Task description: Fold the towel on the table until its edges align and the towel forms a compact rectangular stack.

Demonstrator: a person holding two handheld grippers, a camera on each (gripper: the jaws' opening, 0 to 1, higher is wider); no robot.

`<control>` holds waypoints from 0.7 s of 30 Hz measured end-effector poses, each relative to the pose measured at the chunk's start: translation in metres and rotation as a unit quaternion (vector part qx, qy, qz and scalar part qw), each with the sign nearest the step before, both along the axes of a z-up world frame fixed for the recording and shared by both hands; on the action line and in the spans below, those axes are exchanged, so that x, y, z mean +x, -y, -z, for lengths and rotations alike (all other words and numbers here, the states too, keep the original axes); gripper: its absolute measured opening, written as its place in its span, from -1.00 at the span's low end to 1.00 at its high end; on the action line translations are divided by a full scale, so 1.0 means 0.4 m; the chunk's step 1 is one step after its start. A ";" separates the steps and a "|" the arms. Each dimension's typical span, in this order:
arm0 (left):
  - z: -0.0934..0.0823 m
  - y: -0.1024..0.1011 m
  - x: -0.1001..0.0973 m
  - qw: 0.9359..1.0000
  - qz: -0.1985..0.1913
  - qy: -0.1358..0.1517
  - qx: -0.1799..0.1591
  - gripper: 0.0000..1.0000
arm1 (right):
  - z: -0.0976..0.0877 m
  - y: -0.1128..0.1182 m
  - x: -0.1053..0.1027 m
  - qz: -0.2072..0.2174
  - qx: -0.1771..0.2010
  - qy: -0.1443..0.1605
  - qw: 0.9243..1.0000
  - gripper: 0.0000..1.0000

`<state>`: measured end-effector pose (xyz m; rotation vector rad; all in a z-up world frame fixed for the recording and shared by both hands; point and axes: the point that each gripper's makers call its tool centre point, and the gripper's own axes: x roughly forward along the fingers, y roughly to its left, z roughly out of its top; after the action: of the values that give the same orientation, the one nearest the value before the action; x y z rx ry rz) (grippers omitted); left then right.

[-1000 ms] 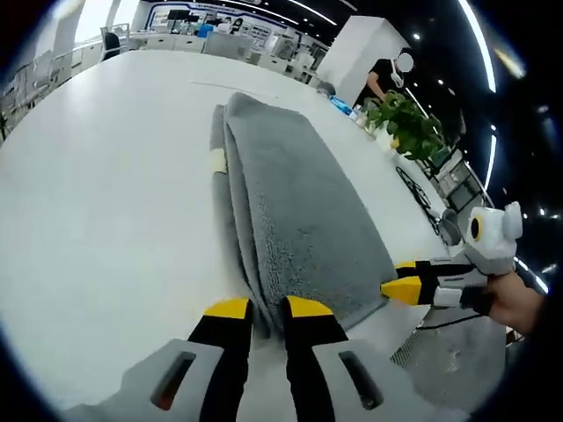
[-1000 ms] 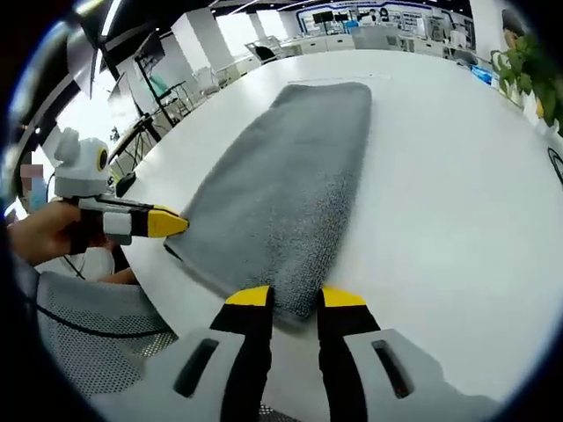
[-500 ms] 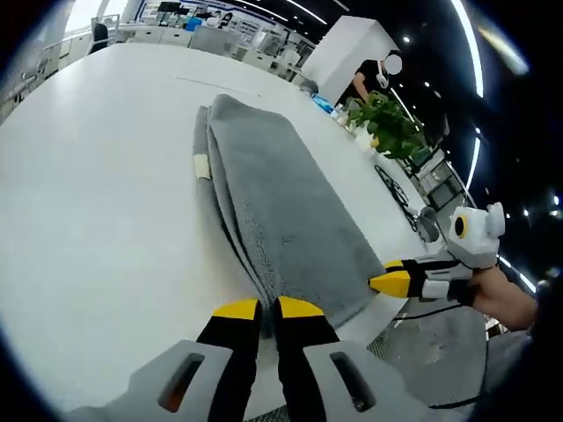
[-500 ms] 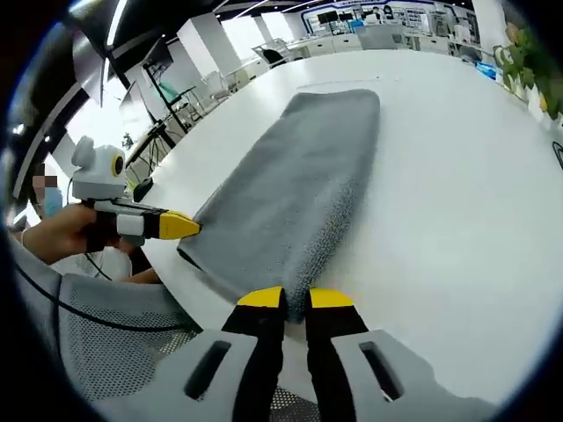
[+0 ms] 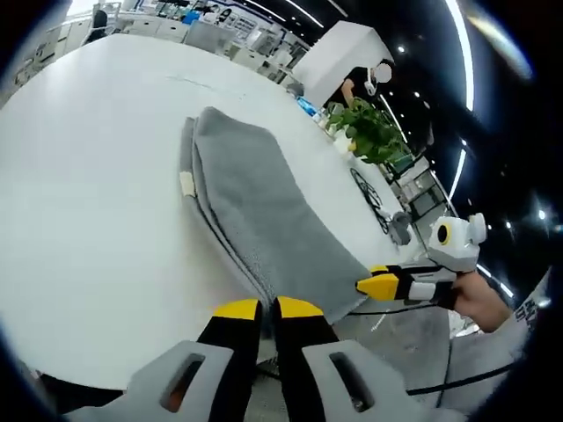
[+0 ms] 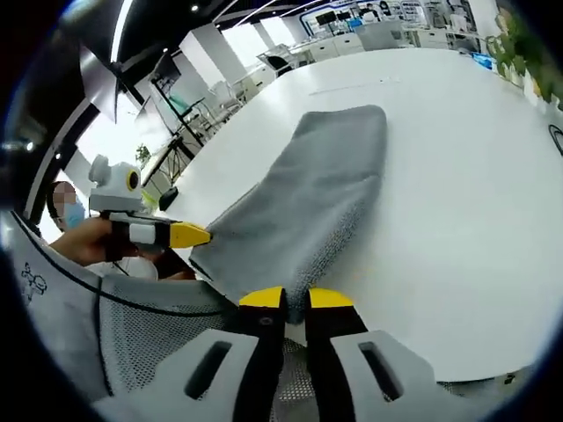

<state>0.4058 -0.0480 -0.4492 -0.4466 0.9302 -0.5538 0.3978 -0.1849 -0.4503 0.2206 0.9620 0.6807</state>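
A grey towel (image 5: 251, 198), folded into a long strip with a small white label (image 5: 186, 183) on its left edge, lies on the white table (image 5: 79, 176). My left gripper (image 5: 259, 309) is shut on the strip's near left corner. The right gripper (image 5: 380, 285), held by a hand, comes in from the right and pinches the other near corner. In the right gripper view the towel (image 6: 330, 193) runs away across the table (image 6: 457, 220); my right gripper (image 6: 295, 299) is shut on its near corner. The left gripper (image 6: 195, 235) holds the far-left corner, and the near end hangs raised off the table.
A potted plant (image 5: 365, 132) and a standing person (image 5: 356, 83) are beyond the table's far right side. A grey mesh chair back (image 6: 149, 325) sits just below the table's near edge. Stands and desks (image 6: 189, 105) line the room behind.
Both grippers went from slightly apart to shut on the towel's near corners. They then rose and drew back, lifting the near end off the table.
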 end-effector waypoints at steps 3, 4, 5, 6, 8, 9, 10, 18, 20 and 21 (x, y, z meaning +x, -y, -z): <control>-0.028 0.012 -0.023 1.000 0.004 0.003 -0.007 -0.90 | -0.022 -0.001 -0.021 0.007 0.012 -0.001 1.000 -0.89; -0.034 0.012 -0.030 1.000 0.002 0.002 -0.011 -0.90 | -0.027 -0.002 -0.027 0.009 0.015 -0.001 1.000 -0.89; -0.039 0.012 -0.034 1.000 0.000 0.003 -0.015 -0.90 | -0.029 -0.002 -0.033 0.010 0.017 -0.001 1.000 -0.90; -0.052 0.016 -0.036 1.000 -0.012 0.004 -0.023 -0.90 | -0.030 -0.001 -0.037 0.010 0.018 -0.001 1.000 -0.90; -0.064 0.017 -0.041 0.999 -0.015 0.006 -0.029 -0.90 | -0.039 0.000 -0.050 0.013 0.025 -0.002 1.000 -0.90; -0.070 0.017 -0.043 0.999 -0.018 0.007 -0.031 -0.90 | -0.046 -0.001 -0.055 0.018 0.032 -0.005 0.999 -0.90; -0.072 0.013 -0.044 0.999 -0.021 0.008 -0.032 -0.90 | -0.053 -0.001 -0.059 0.023 0.040 -0.007 0.999 -0.90; -0.128 -0.004 -0.049 0.991 -0.083 0.011 -0.103 -0.90 | -0.133 0.015 -0.067 0.058 0.077 -0.001 0.995 -0.91; -0.135 -0.006 -0.048 0.990 -0.089 0.015 -0.108 -0.90 | -0.146 0.017 -0.055 0.068 0.086 0.001 0.994 -0.91; -0.138 -0.004 -0.046 0.990 -0.088 0.017 -0.110 -0.90 | -0.151 0.017 -0.046 0.070 0.089 0.004 0.994 -0.91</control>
<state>0.3873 -0.0463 -0.3939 -0.7084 0.7916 -0.5031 0.3792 -0.1918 -0.3899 0.4384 0.8699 0.6386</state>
